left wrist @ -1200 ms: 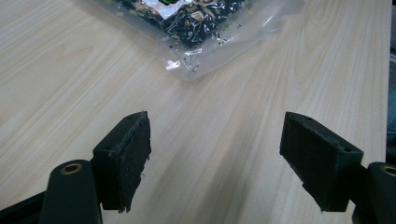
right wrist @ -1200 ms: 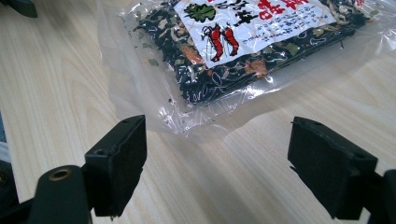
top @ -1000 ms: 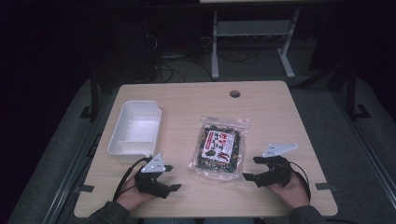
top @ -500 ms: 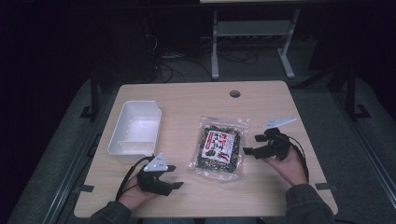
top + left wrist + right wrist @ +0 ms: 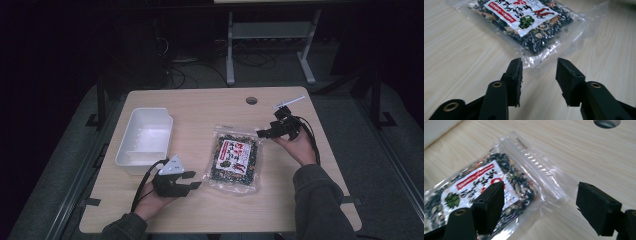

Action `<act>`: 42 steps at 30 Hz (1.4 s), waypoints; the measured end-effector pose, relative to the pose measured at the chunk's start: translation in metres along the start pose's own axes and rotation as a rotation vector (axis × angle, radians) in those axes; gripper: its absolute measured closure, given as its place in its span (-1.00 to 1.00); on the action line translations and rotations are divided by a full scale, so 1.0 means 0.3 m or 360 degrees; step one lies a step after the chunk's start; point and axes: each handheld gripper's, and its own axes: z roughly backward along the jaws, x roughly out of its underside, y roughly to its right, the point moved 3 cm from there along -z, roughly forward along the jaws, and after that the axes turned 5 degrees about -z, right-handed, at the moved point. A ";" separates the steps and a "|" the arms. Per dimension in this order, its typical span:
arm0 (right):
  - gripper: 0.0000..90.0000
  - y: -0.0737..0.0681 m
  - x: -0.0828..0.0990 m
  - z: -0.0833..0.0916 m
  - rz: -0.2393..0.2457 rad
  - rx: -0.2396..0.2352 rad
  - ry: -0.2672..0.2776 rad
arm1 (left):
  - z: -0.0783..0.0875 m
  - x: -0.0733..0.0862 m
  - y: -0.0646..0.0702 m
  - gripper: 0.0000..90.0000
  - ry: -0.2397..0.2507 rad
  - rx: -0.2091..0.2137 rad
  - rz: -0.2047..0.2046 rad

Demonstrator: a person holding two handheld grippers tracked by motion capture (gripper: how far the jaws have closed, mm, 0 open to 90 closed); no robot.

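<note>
The left tool [image 5: 192,180] lies low near the front edge of the wooden counter [image 5: 200,102], held in the person's left hand [image 5: 150,202]. Its two black jaws point toward the near left corner of a clear packet of dried food [image 5: 235,159]. The jaws have just been closing. They stand partly apart, with only bare counter between them, and they do not touch the packet.

The right tool [image 5: 270,131] is held above the counter by the right hand [image 5: 295,147], just beside the packet's far right corner. Its jaws are wide apart and grip nothing.

The packet lies flat in the middle of the counter, between the two tools. It has dark contents and a white and red label.

The left tool's own view [image 5: 539,75] shows the packet's [image 5: 529,22] crinkled clear edge a short way beyond the jaw tips. The top of that picture cuts off the rest of the packet.

The right tool's own view [image 5: 540,205] looks down on the packet's [image 5: 499,182] sealed clear end strip, seen between its jaws. One jaw hides part of the label. That view also shows part of a round hole [image 5: 606,123] in the counter.

The high view shows what the tool views leave out. A white rectangular tub [image 5: 145,140] stands on the left side of the counter, well apart from the packet. A cable trails from each tool.

The label's print is too small to read. The room around the counter is dark, and the things on the floor behind it are hard to make out.
</note>
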 end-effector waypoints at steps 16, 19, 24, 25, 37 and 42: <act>-0.21 0.112 -0.005 -0.149 -0.0246 0.0058 -0.0121 | -0.112 -0.031 -0.016 0.73 -0.0162 0.0026 0.0032; -0.12 0.125 0.005 -0.161 -0.0296 0.0022 -0.0136 | -0.118 -0.027 -0.017 0.72 -0.0175 0.0023 0.0026; 0.15 0.125 0.012 -0.176 -0.0337 -0.0061 -0.0144 | -0.123 -0.024 -0.017 0.70 -0.0191 0.0023 0.0020; 0.32 0.120 0.014 -0.182 -0.0319 -0.0070 -0.0159 | -0.121 -0.024 -0.019 0.69 -0.0187 0.0025 0.0025; 0.98 0.115 0.038 -0.114 -0.0255 -0.0142 -0.0016 | -0.120 -0.022 -0.021 0.63 -0.0182 0.0024 0.0030; 0.99 0.093 0.046 -0.049 -0.0201 -0.0195 0.0103 | -0.112 -0.022 -0.028 0.62 -0.0159 0.0053 0.0046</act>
